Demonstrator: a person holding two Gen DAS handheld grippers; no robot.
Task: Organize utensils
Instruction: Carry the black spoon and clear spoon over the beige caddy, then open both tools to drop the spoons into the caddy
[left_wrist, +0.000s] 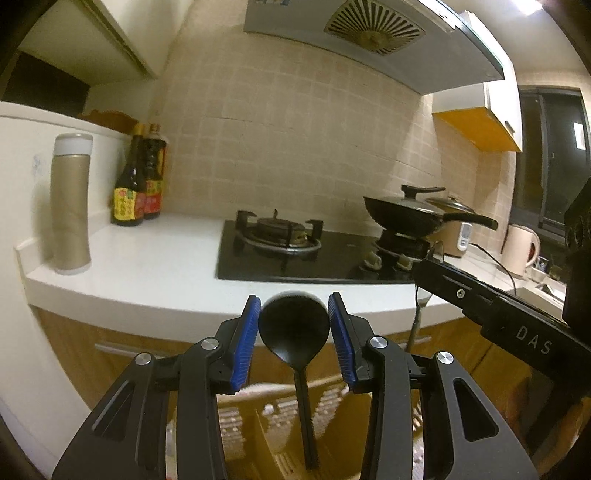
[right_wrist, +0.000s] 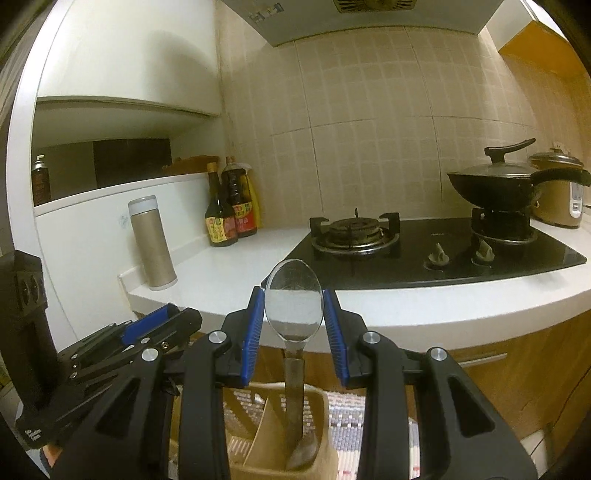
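In the left wrist view my left gripper (left_wrist: 294, 297) has its blue pads against both sides of a black plastic spoon (left_wrist: 293, 325). The bowl is up, and the handle hangs down into a beige slotted utensil holder (left_wrist: 258, 432). In the right wrist view my right gripper (right_wrist: 293, 291) is shut on the bowl of a metal spoon (right_wrist: 294, 306). That spoon's handle reaches down into a compartment of the utensil holder (right_wrist: 325, 417). Each gripper shows in the other's view: the right gripper (left_wrist: 443, 271) at the right, the left gripper (right_wrist: 162, 319) at the lower left.
Ahead is a white counter (left_wrist: 147, 280) with a gold flask (left_wrist: 70, 206), sauce bottles (left_wrist: 138, 184) and a black gas hob (left_wrist: 295, 251). A lidded wok (right_wrist: 498, 184) sits on the right burner, a rice cooker behind it. Wooden cabinet fronts lie below, and a striped mat (right_wrist: 351, 424) under the holder.
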